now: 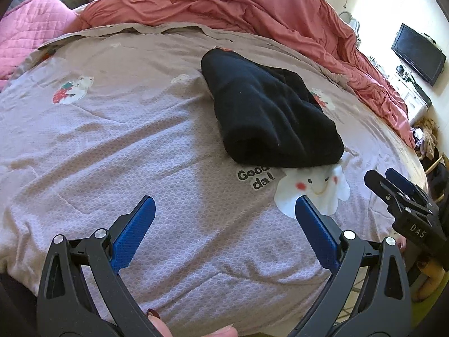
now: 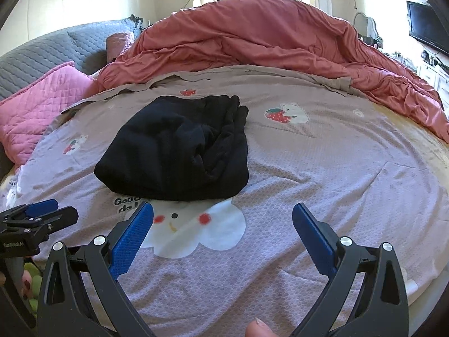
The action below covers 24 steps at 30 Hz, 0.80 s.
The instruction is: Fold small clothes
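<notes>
While the black, soft-knit folded garment [image 1: 269,112] lies in a compact bundle on the mauve patterned bedsheet [image 1: 112,146], just beyond a white smiling-cloud print [image 2: 193,227], both pairs of tongs hang short of it with nothing in them. The left tongs [image 1: 224,210] are spread wide, blue pads apart over bare sheet. The right tongs [image 2: 223,216] are likewise spread, over the cloud print and near the bundle's closest edge.

The bundle looks thick and loosely rolled, so it seems largely folded already. The risk, as I judge it, lies in any further grip: pinching only the top layer would peel the fold open, and dragging the knit across the textured sheet could bunch both. A lopsided lift with one pair of tongs would probably let the layers slide apart.

The left wrist view shows the bundle's rolled, tube-like near end and the right tongs entering from the right, appearing nearly pressed together from that angle, though their own view shows them parted. The right wrist view shows instead the rumpled, creased layers stacked along the bundle's right side, a grey quilted headboard [image 2: 42,53] and a pink quilted pillow [image 2: 36,106] beside the salmon-red crumpled duvet [image 2: 266,33].
</notes>
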### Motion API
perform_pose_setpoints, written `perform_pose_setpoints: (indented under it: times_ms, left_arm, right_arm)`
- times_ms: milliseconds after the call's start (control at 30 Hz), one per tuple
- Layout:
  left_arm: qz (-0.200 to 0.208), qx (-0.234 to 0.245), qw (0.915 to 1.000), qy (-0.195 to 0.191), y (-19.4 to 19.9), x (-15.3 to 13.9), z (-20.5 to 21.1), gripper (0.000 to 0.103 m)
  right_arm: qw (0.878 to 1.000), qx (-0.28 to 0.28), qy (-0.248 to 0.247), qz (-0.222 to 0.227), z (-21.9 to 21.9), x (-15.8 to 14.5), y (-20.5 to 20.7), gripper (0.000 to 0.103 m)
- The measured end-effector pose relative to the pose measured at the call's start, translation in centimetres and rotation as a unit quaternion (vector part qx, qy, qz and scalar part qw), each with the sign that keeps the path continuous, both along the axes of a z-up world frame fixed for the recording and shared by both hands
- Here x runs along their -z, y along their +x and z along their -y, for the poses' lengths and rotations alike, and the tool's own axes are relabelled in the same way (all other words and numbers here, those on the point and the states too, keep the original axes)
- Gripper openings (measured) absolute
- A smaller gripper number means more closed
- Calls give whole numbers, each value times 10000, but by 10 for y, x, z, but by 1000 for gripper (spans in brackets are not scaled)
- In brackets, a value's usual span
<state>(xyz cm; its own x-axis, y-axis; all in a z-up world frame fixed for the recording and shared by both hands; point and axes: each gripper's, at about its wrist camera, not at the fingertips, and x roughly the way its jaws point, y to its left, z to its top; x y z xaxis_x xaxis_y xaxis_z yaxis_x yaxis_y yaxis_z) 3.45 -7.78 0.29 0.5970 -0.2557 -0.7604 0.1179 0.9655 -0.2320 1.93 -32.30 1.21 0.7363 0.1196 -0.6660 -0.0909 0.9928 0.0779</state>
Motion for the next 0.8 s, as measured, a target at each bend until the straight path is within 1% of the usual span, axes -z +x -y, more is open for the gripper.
perform_pose_setpoints:
  times_ms: [633,800]
  left_arm:
    - [34,-109,9998,168,-4,-3,-2,94]
    - [-9,-145,9998,129,-4,-3,-4,94]
  right_arm:
    - [10000,2,21,-74,2,0,-2,98]
    - [10000,15,20,-90,3,-1,-2,98]
